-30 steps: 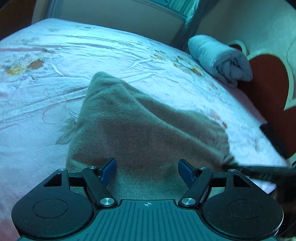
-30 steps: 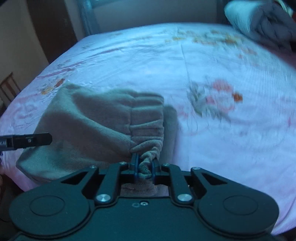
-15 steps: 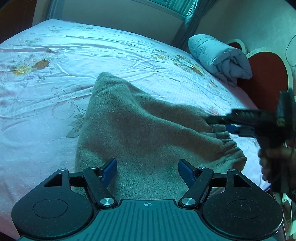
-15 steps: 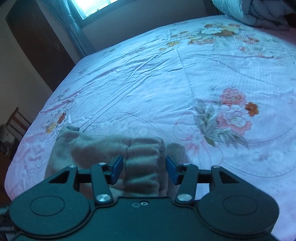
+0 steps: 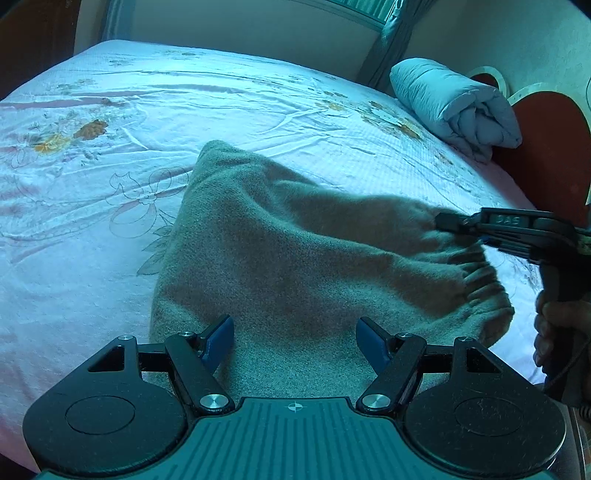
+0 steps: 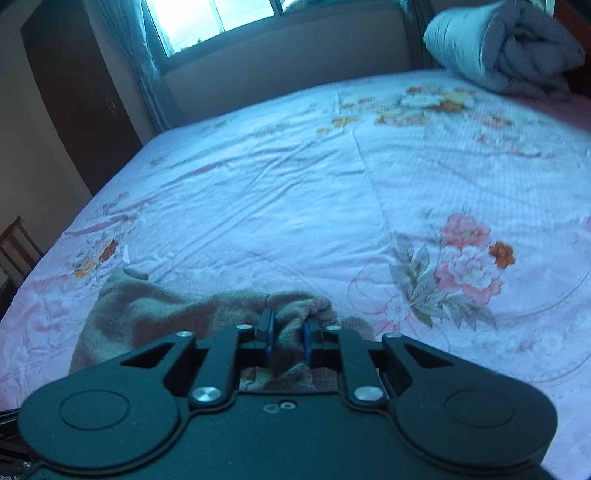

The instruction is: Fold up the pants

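Right gripper [image 6: 287, 338] first: I am gripping a bunched fold of the pants [image 5: 295, 266] at the elastic waistband [image 5: 480, 280]. Its jaws have just been closing, and fabric is pinched between the blue pads. Seen from my left wrist view, this same right gripper [image 5: 448, 223] is reaching in from the right edge and is meeting the gathered waistband, with my right hand [image 5: 557, 332] wrapping its handle below.

My left gripper [image 5: 295, 334] is hanging released, jaws standing wide apart, low over the near part of the pants. Its blue fingers [image 5: 219, 336] are clamping nothing; whether the tips are brushing the cloth I cannot tell.

Going now by size. The bed [image 5: 92, 258] is filling most of both views, and a pale pink sheet with a flower print [image 6: 469, 258] is covering it, wrinkled in places. Beyond it a window [image 6: 214, 22] with a curtain is letting in light, and a dark wardrobe [image 6: 77, 99] is standing against the left wall in the right wrist view. A red headboard [image 5: 546, 147] is rising at the right side of the bed.

A rolled grey-blue quilt [image 5: 454, 107] is lying at the head of the bed, touching the headboard and well apart from the pants.

The pants, brown and fleecy, are lying near the bed's front edge, folded into a broad tapering shape with the waistband end toward the right and lifting slightly where the right gripper is holding it.
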### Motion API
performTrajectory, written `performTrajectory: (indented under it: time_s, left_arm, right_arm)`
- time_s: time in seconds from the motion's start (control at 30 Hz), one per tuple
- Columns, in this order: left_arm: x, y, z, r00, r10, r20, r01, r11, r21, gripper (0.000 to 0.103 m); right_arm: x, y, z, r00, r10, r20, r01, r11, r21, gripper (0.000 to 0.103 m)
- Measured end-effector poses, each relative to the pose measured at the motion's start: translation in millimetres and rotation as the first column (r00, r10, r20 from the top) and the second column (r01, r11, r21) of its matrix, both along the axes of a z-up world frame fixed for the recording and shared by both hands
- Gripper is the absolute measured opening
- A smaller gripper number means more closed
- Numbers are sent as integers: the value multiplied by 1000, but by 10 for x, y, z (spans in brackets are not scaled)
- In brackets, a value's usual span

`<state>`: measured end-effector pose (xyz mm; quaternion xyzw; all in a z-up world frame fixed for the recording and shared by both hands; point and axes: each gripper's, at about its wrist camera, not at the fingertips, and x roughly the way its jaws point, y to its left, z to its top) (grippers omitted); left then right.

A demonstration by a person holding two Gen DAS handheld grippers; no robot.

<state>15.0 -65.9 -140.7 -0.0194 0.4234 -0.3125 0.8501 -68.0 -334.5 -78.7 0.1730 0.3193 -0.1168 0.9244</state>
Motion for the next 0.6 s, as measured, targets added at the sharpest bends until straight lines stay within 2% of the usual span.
performTrajectory:
  time_s: [0.13,0.23,0.3,0.37,0.5,0.6]
  left_arm:
    - [7,-33,9,1000,-1,-6,1,1000,6,73]
    - [1,-85,6,1000,-15,5,15,999,28,73]
    - [-9,-109,13,1000,-16,12,16,999,43,74]
    - [-7,-105,23,1000,-13,7,13,999,40,75]
    - [13,-98,62,1000,-11,-5,12,999,34,76]
    - [19,-101,122,1000,-14,6,14,999,36,76]
  right_arm:
    - [-74,46,41,999,-38,31,41,996,-83,4]
    - [-24,-62,-152,996,-86,-31,83,992,-90,5]
    - [46,-150,-295,991,-102,-92,96,994,-59,13]
    - [8,-168,-218,990,-121,-65,118,992,-47,21]
    - [-95,-67,23,995,-98,-23,94,986,-137,21]
    - [-94,109,170,1000,-27,7,28,980,-199,21]
